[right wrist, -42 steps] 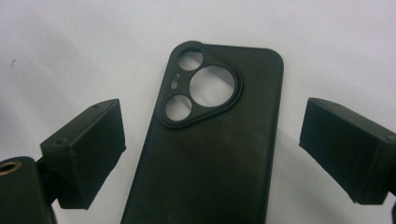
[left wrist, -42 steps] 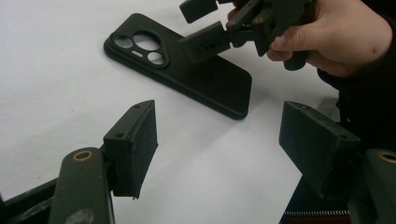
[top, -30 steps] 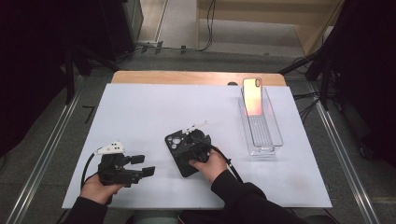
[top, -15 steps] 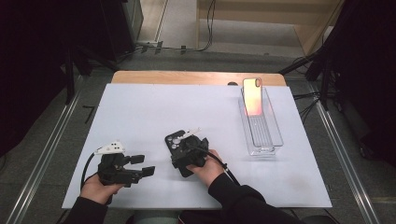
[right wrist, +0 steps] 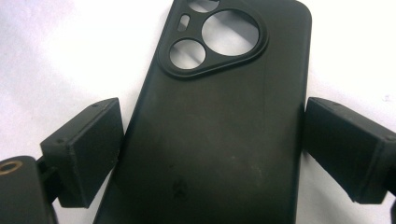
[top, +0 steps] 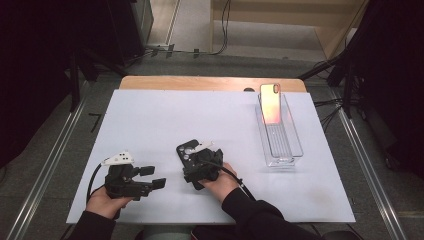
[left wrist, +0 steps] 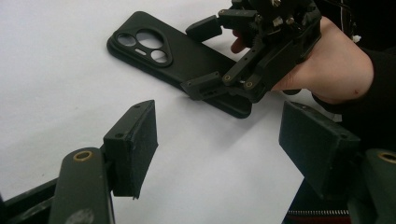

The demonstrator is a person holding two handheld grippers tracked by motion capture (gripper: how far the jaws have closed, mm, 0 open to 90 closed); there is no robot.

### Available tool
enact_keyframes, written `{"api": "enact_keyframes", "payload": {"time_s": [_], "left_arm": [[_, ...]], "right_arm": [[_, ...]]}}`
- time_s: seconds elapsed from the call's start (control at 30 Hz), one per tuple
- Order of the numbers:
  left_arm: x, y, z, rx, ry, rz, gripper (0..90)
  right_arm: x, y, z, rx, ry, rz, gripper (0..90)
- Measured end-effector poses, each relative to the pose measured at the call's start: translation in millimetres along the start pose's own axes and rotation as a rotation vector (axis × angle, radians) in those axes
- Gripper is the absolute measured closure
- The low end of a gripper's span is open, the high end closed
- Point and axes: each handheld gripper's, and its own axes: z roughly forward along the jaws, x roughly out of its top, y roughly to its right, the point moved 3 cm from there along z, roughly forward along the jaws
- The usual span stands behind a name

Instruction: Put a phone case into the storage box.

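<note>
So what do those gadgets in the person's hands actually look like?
Each gripper, left and right, is a black hand-held frame with two flat, blocky black jaws on linkages with brass-coloured pivots. A whitish three-cornered plate sits on top of the left one, and a black cable trails from it. The person's sleeves are dark.

The phone case (right wrist: 215, 140) at the centre of the right gripper view is matt black, looks like soft plastic, and bears faint dusty smudges. The left gripper (left wrist: 219, 144) has pads (left wrist: 135, 144) of rough black foam-like facing on hard black parts with brass-coloured fittings. The desk (top: 150, 125) carries a smooth, matt white sheet; bare wood shows along its far edge. At upper right, the tray (top: 295, 150) is clear glossy plastic, and the phone (top: 271, 102) has a shiny, reflective back.
</note>
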Motion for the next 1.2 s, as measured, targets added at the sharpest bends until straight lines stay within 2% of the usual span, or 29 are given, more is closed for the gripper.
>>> {"api": "enact_keyframes", "payload": {"time_s": [0.27, 0.67, 0.87, 1.2], "left_arm": [[0.2, 0.2, 0.2, -0.002, -0.002, 0.001, 28.3], [0.1, 0.1, 0.4, -0.008, -0.005, -0.004, 28.3], [0.5, 0.0, 0.1, -0.007, -0.001, -0.007, 28.3], [1.2, 0.4, 0.8, -0.012, -0.001, -0.012, 28.3]], "right_arm": [[-1.0, 0.7, -1.6, -0.001, 0.008, -0.002, 9.4], [-2.6, 4.8, -4.0, 0.023, 0.028, -0.002, 12.7], [-1.2, 9.8, -8.9, 0.06, 0.026, 0.028, 13.1], [10.5, 27.6, -32.8, 0.084, 0.086, 0.078, 13.2]]}}
